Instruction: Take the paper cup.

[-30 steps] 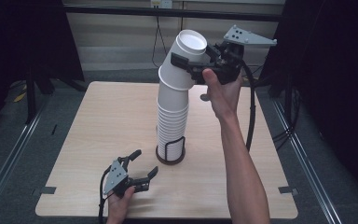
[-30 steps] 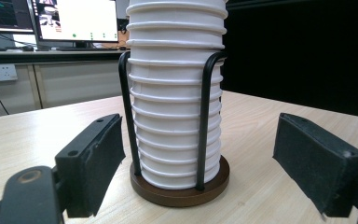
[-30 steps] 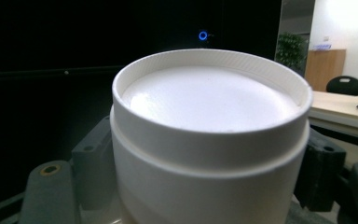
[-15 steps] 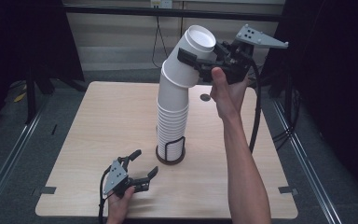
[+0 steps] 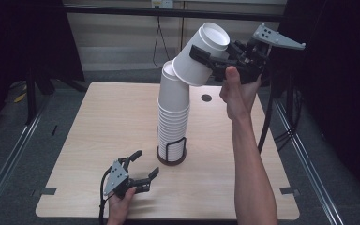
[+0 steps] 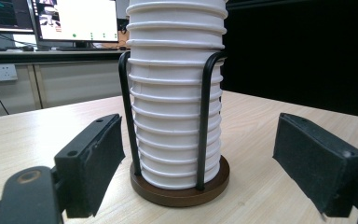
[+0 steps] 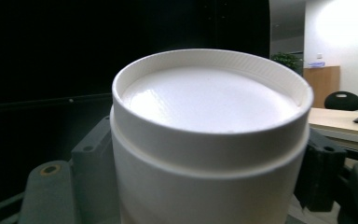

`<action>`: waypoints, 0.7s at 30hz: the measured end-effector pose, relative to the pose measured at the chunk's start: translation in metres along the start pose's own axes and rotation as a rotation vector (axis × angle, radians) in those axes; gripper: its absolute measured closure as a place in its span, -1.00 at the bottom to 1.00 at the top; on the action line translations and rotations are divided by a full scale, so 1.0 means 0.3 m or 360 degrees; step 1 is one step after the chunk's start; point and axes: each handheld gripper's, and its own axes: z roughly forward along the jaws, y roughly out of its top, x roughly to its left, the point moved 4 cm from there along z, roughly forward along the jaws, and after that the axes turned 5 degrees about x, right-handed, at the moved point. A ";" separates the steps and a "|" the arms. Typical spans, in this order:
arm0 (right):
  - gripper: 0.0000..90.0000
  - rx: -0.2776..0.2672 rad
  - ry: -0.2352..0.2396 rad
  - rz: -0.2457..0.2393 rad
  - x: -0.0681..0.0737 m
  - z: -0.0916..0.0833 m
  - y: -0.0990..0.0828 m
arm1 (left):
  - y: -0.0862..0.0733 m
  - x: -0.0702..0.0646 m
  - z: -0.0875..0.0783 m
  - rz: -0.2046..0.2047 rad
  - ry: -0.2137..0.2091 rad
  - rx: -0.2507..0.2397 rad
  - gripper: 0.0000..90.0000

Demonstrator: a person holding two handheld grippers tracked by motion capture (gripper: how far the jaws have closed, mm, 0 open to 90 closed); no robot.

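A tall stack of white paper cups (image 5: 173,115) stands upside down in a black wire holder on a round brown base (image 5: 171,155) at the table's middle. High above it my right gripper (image 5: 205,57) is shut on one white cup (image 5: 200,55), tilted, its bottom (image 7: 209,100) facing the right gripper view. That cup hangs just off the stack's top, beside it. My left gripper (image 5: 143,169) rests low on the table near the front edge, open, with nothing between its pads. The stack (image 6: 175,93) and holder base (image 6: 179,186) stand a little beyond its jaws.
The wooden table (image 5: 98,122) has a small dark hole (image 5: 206,98) at the back right. Black curtains and frame rails flank both sides. Monitors (image 6: 77,21) stand on a desk behind. The right forearm (image 5: 251,168) crosses the table's right half.
My right gripper has lifted the top cup up and to the right, tilting it off the stack. The left gripper has stayed where it was.
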 end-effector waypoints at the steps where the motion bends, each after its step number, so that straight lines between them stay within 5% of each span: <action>1: -0.49 -0.0004 0.0002 0.0002 -0.002 -0.007 0.001 | 0.000 0.000 0.000 0.0001 0.0001 0.0000 -0.65; 21: -0.49 -0.0033 -0.0093 0.0008 -0.039 -0.147 -0.029 | 0.000 0.004 0.001 0.0001 0.0013 0.0000 -0.66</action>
